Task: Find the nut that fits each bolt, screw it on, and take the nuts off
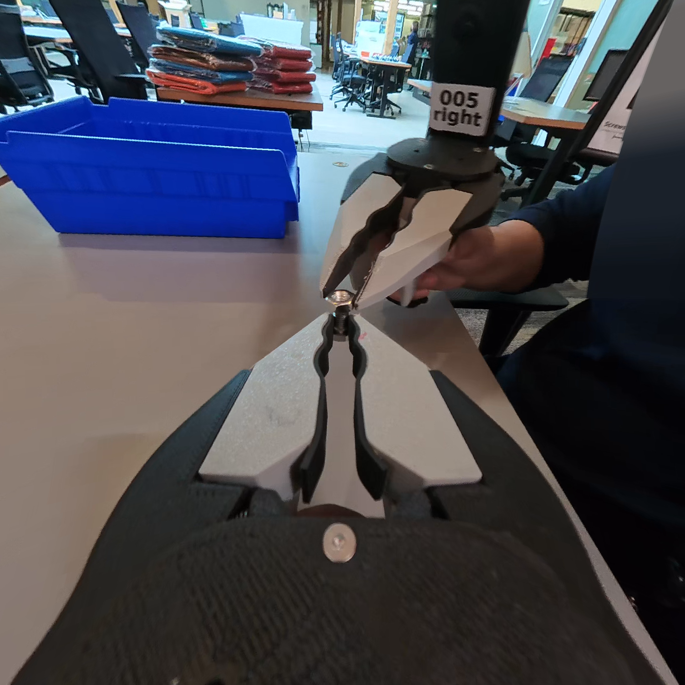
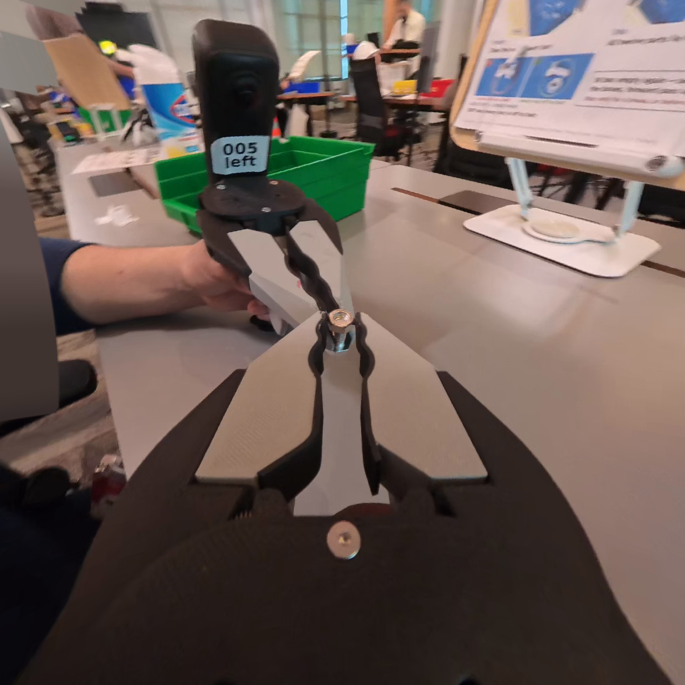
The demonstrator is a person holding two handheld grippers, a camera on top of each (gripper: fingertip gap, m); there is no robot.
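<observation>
My left gripper (image 1: 339,321) is shut on a small steel bolt (image 1: 339,328), which it holds upright above the grey table (image 1: 148,333). A hex nut (image 1: 341,297) sits on the bolt's top end. My right gripper (image 1: 340,302) comes down from above and is shut on that nut. In the right wrist view, my right gripper (image 2: 339,327) pinches the nut (image 2: 340,318). The bolt (image 2: 339,343) hangs below the nut. The left gripper (image 2: 335,307) reaches in from the upper left, right behind the nut.
A blue bin (image 1: 148,178) stands at the table's back left. A green bin (image 2: 296,174) stands behind the left gripper. A white stand holding an instruction sheet (image 2: 556,237) is at the right. The table edge (image 1: 482,370) runs close on the right, beside the person's hand (image 1: 474,259). My left and right fingertips are right by each other.
</observation>
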